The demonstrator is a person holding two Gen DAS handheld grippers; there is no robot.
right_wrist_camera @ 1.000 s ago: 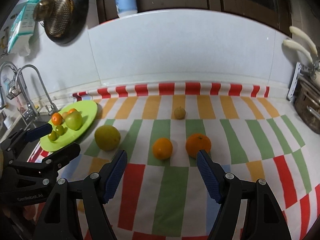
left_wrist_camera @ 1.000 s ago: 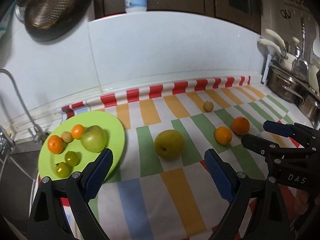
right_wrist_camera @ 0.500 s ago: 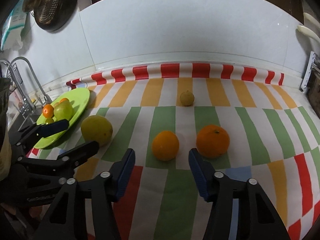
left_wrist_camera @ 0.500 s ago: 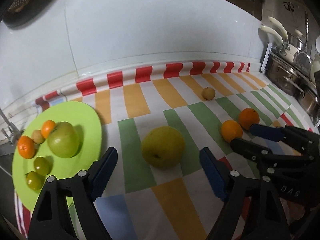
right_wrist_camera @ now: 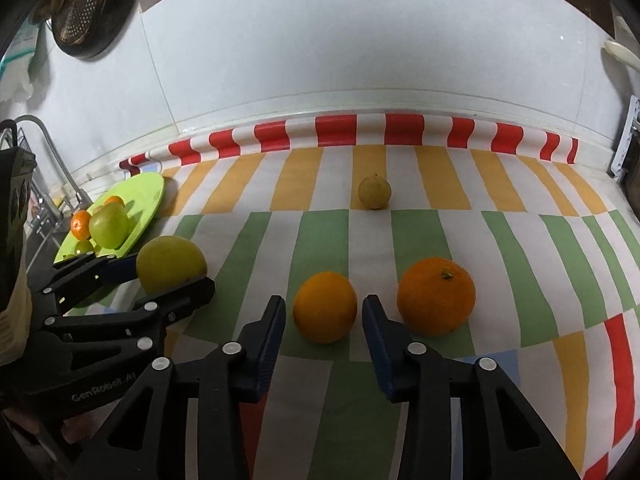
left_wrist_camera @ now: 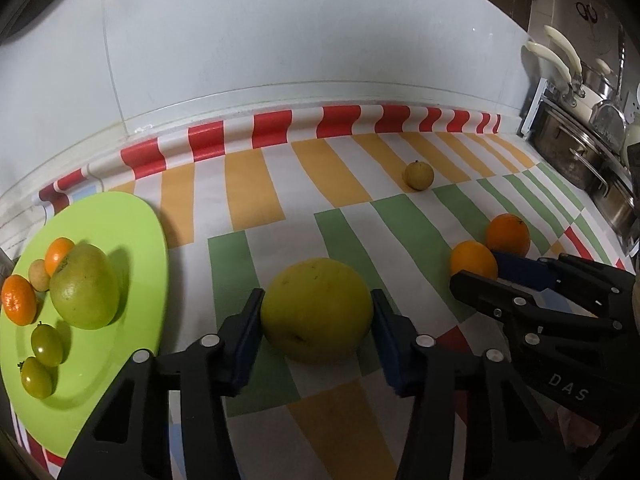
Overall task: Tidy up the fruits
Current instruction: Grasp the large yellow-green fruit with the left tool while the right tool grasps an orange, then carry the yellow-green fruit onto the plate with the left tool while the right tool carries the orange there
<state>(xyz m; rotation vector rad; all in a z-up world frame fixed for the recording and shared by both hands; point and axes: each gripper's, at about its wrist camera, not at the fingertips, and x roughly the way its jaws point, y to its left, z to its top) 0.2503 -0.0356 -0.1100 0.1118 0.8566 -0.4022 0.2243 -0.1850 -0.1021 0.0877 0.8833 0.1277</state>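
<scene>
Yellow pear (left_wrist_camera: 316,312) sits between the open left tool's (left_wrist_camera: 316,320) pads, small orange (right_wrist_camera: 325,306) between the open right tool's (right_wrist_camera: 324,320), both mid-tabletop.

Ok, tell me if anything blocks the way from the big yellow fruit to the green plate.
Nothing visible does. The big yellow fruit sits between the left gripper's fingers, and only bare striped cloth lies between it and the green plate.
</scene>
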